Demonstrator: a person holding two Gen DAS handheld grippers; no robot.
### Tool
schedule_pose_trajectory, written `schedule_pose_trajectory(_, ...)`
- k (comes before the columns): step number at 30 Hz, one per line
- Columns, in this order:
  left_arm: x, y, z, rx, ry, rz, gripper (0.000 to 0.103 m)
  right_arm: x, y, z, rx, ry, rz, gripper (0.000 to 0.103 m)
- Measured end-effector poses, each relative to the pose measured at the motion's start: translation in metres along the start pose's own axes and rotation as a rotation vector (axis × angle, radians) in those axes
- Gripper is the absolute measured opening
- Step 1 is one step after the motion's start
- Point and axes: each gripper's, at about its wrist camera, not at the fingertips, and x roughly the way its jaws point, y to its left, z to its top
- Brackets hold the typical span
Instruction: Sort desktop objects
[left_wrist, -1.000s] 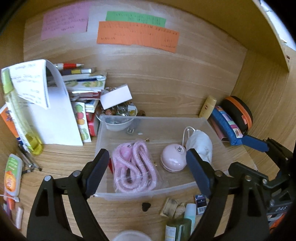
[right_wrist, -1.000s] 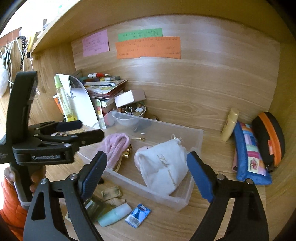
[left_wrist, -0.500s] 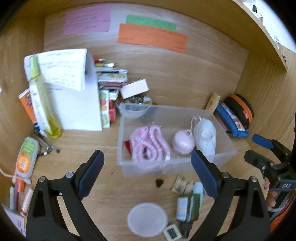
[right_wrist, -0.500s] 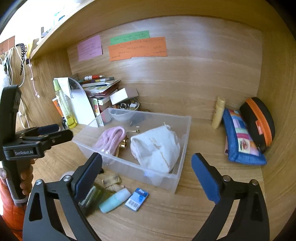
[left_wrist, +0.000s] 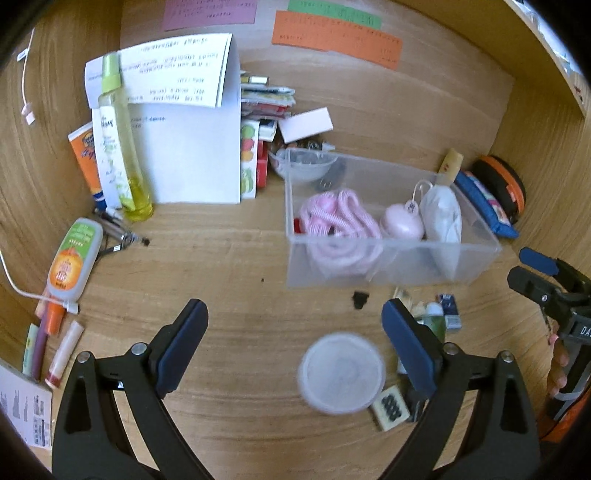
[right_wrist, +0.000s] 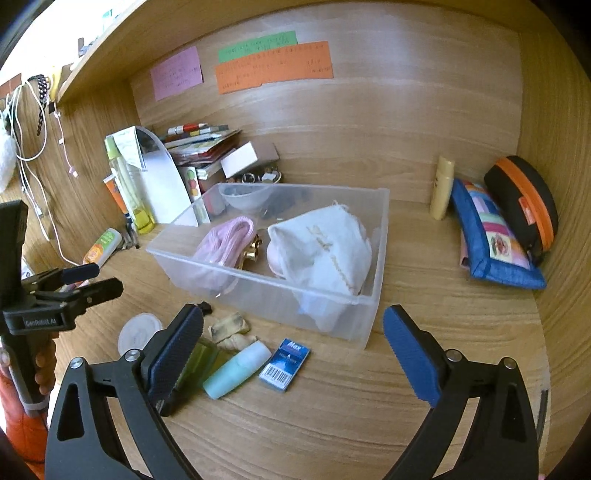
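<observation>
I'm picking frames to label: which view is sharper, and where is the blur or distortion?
Right wrist view: sharper, the small blue barcode packet is crisp. Left wrist view: the round white lid and clear plastic bin are smeared. Both: fisheye bends the wooden desk edges.

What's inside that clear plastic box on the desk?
The clear box holds a coiled pink cord, a pink round case and a white cloth pouch. Whatever lies under them is hidden.

Black hand-held gripper, blue pads, silver screws, orange sleeve.
</observation>
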Motion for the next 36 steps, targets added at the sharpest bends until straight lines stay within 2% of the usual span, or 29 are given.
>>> schedule_pose_trajectory(7, 0.002, -0.003, -0.017, 0.022, 0.035, -0.003, 0.096, 0.01, 0.024, -0.014, -0.031, 0.035, 0.056, 0.097)
schedule_pose_trajectory(13, 0.01, -0.003, -0.027, 0.036, 0.074, -0.006, 0.096, 0.035, 0.057, -0.031, -0.131, 0.084, 0.049, 0.097)
schedule_pose_trajectory(23, 0.012, 0.005, -0.043, 0.03, 0.106, -0.001, 0.096, 0.06, 0.079, -0.044, -0.172, 0.152, 0.087, 0.094)
schedule_pose_trajectory(27, 0.012, 0.011, -0.047, 0.019, 0.11, -0.008, 0.096, 0.066, 0.081, -0.046, -0.183, 0.193, 0.103, 0.079)
schedule_pose_trajectory(29, 0.012, 0.013, -0.048, 0.012, 0.114, -0.013, 0.096, 0.068, 0.084, -0.047, -0.195, 0.193, 0.09, 0.076)
schedule_pose_trajectory(34, 0.011, 0.011, -0.048, 0.012, 0.116, -0.033, 0.096, 0.067, 0.086, -0.047, -0.21, 0.191, 0.107, 0.045)
schedule_pose_trajectory(36, 0.011, 0.007, -0.048, 0.018, 0.114, -0.043, 0.096, 0.067, 0.085, -0.047, -0.207, 0.193, 0.107, 0.044)
